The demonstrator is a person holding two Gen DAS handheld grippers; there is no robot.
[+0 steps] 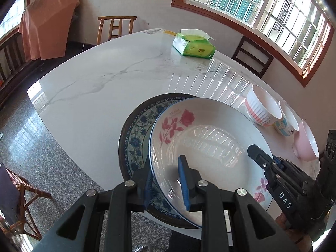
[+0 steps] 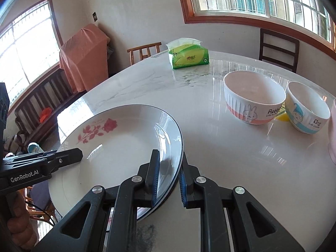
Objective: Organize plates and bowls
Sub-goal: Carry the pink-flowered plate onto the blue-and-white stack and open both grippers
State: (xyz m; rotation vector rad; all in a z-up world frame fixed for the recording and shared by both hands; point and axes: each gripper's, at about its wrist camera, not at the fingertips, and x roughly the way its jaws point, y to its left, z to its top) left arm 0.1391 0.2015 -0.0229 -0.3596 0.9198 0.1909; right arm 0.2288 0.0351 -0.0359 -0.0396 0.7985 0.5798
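Note:
A white plate with red roses (image 1: 210, 138) (image 2: 117, 147) lies on a larger blue-patterned plate (image 1: 136, 134) near the table's front edge. My left gripper (image 1: 166, 180) straddles the rose plate's left rim with its pads a little apart from it. My right gripper (image 2: 168, 180) straddles the right rim, also with a gap. The right gripper also shows in the left wrist view (image 1: 260, 157). Three bowls stand to the right: a rabbit bowl (image 2: 252, 96) (image 1: 262, 109), a blue-figure bowl (image 2: 306, 109) (image 1: 287, 121) and a pink bowl (image 1: 306, 145).
A green tissue pack (image 1: 193, 44) (image 2: 189, 56) lies at the far side of the white marble table (image 1: 100, 96). Wooden chairs (image 1: 115, 27) stand around it. A cloth-covered object (image 1: 46, 21) stands by the wall.

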